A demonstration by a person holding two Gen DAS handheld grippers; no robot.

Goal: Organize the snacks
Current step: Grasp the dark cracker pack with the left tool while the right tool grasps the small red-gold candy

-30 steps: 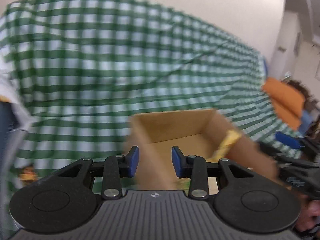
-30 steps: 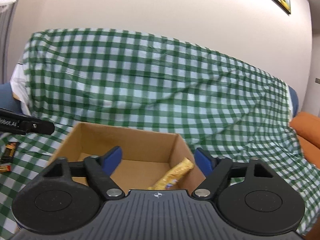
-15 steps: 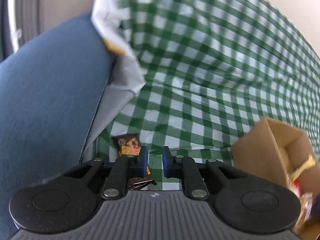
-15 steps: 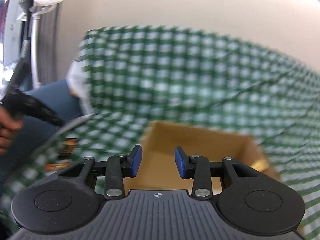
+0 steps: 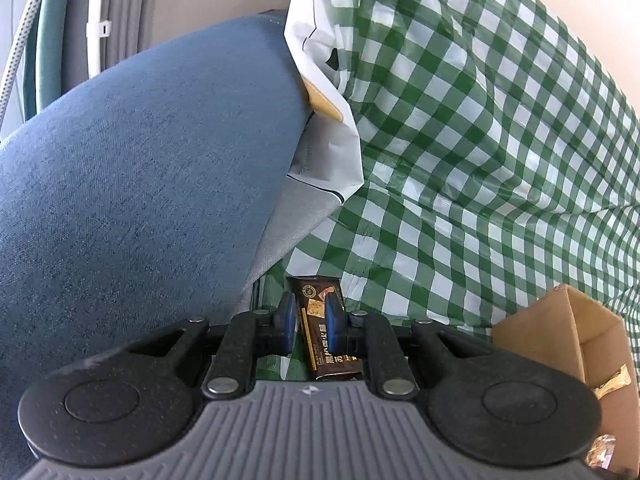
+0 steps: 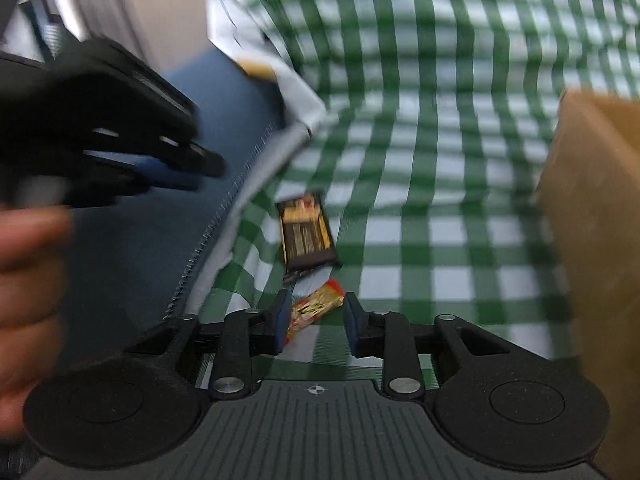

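A dark brown snack bar (image 5: 325, 328) lies on the green checked cloth (image 5: 480, 160) by the blue cushion. My left gripper (image 5: 311, 320) hovers over it, jaws a narrow gap apart and empty, the bar showing between them. In the right wrist view the same bar (image 6: 306, 236) lies ahead, and a small red and yellow snack (image 6: 316, 308) lies between the open jaws of my right gripper (image 6: 316, 320). The left gripper (image 6: 120, 136) appears at upper left there. A cardboard box (image 5: 576, 344) with wrapped snacks (image 5: 612, 380) inside stands to the right.
A blue sofa cushion (image 5: 132, 184) rises on the left, with a white and grey cloth edge (image 5: 320, 152) beside it. The box wall (image 6: 596, 240) stands close on the right in the right wrist view. A hand (image 6: 28, 280) holds the left gripper.
Both grippers swung left from the box to the snacks by the cushion. The right jaws narrowed around the red and yellow snack. The left gripper came down over the brown bar.
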